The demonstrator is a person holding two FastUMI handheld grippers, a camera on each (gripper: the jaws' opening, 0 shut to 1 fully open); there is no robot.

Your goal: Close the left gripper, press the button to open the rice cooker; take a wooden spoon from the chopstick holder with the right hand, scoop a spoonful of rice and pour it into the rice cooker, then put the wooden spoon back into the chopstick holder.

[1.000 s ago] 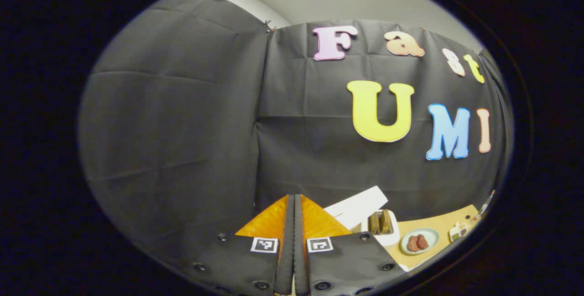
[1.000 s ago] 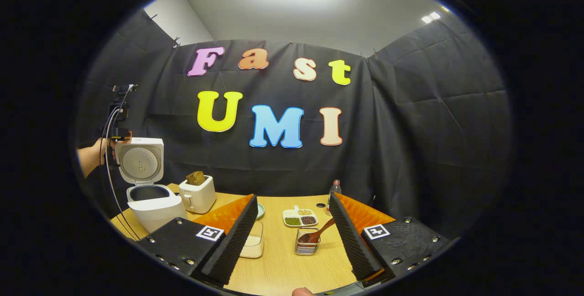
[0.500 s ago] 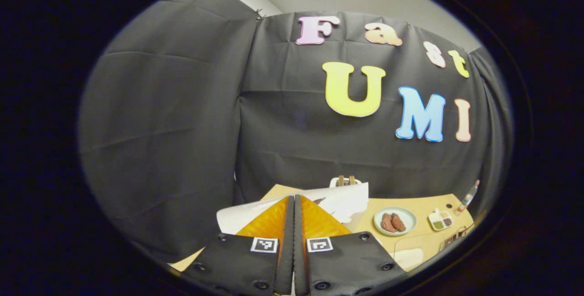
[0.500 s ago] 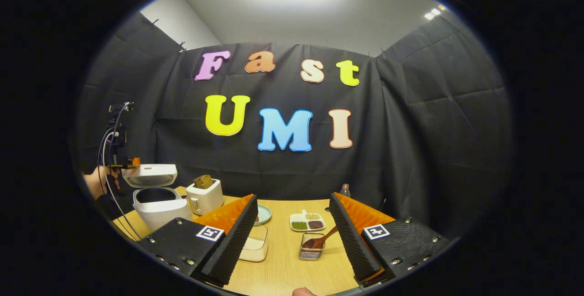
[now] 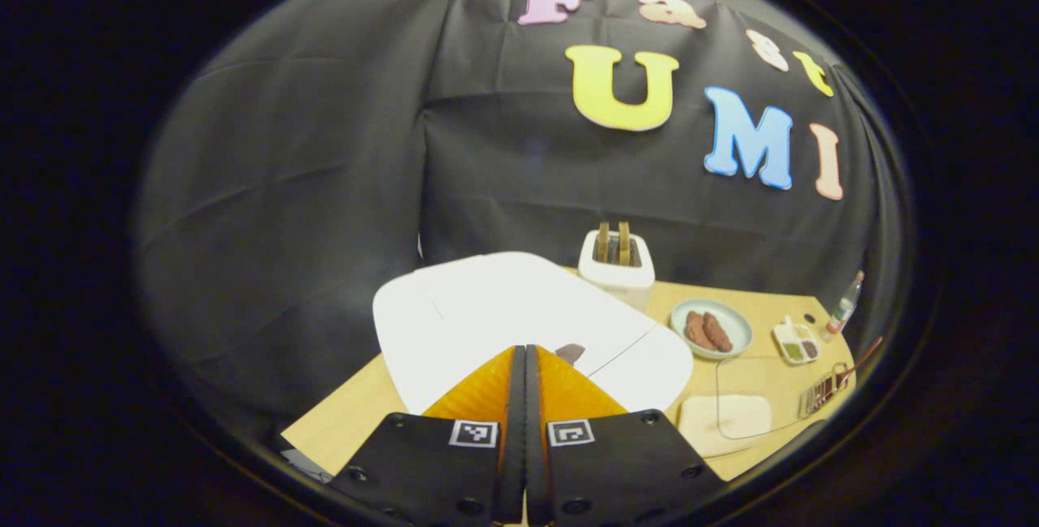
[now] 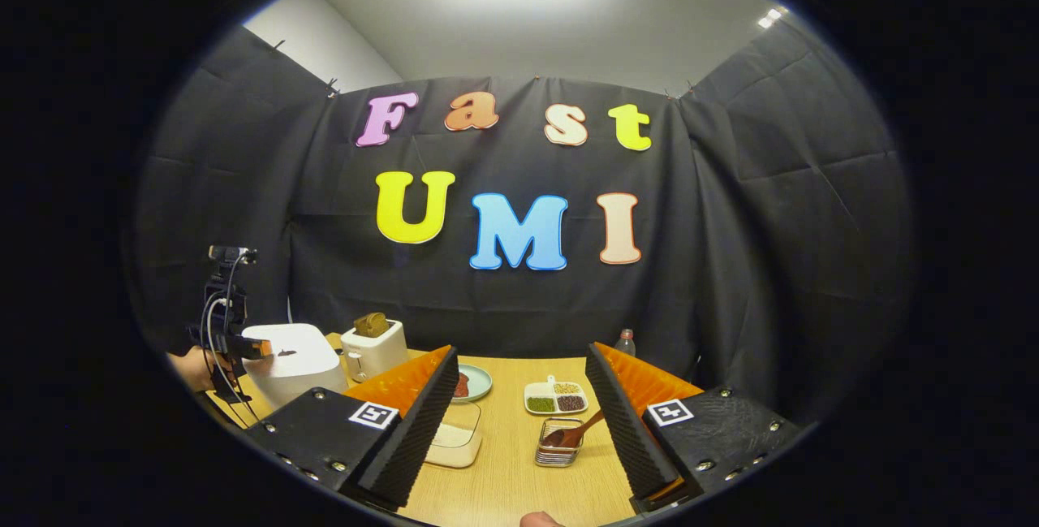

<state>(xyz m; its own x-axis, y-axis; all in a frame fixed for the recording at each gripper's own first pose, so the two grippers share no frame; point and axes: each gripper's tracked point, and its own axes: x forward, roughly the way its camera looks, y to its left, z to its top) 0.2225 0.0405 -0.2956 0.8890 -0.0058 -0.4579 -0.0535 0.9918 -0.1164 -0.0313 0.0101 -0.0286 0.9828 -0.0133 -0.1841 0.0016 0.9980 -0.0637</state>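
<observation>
Table [image 6: 503,478] carries the white cooker [image 5: 519,320] at its left end, lid down, no legible writing on it. Left gripper [image 5: 524,356], jaws pressed together, rests on that lid. Right gripper [image 6: 519,397] hangs wide apart. Spoon [image 6: 578,429] leans handle up-right in the holder [image 6: 555,452].

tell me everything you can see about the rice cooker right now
The rice cooker is a white, rounded appliance of smooth plastic look, standing upright at the table's left rear corner beside the toaster. Its lid is down and shut. The left gripper, fingers together, sits at the lid's front by a small dark mark; contact can't be confirmed.
</observation>
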